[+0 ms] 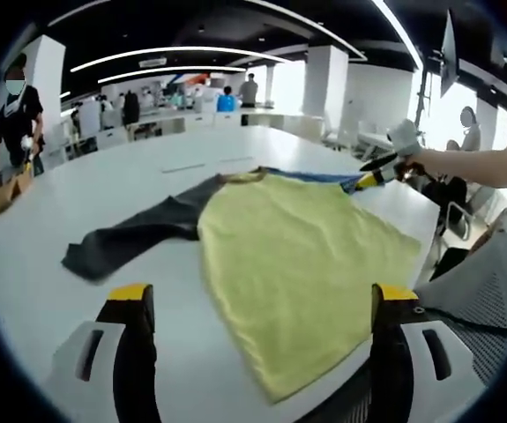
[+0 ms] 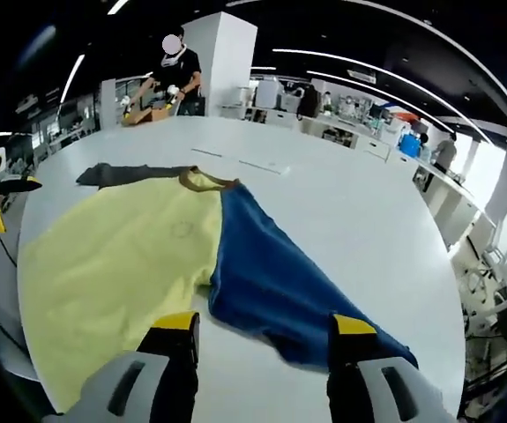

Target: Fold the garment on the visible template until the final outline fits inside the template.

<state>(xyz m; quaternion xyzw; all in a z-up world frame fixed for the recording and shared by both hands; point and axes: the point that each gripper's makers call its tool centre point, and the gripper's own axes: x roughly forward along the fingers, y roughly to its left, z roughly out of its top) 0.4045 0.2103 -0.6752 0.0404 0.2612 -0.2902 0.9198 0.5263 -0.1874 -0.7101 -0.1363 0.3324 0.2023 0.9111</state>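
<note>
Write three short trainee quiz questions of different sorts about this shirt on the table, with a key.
1. True or false: the shirt lies spread on the white table.
2. Which colour is the sleeve nearest the right tongs? A) grey B) blue C) red
3. Fill in: in the left gripper view, the left tongs stand open above the shirt's ______ body.

Key: 1 true; 2 B; 3 yellow

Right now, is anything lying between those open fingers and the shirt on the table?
Nothing visible. The right gripper hangs open just above the shirt's blue sleeve, and the left gripper is open over its yellow body; only bare white table lies around.
</note>
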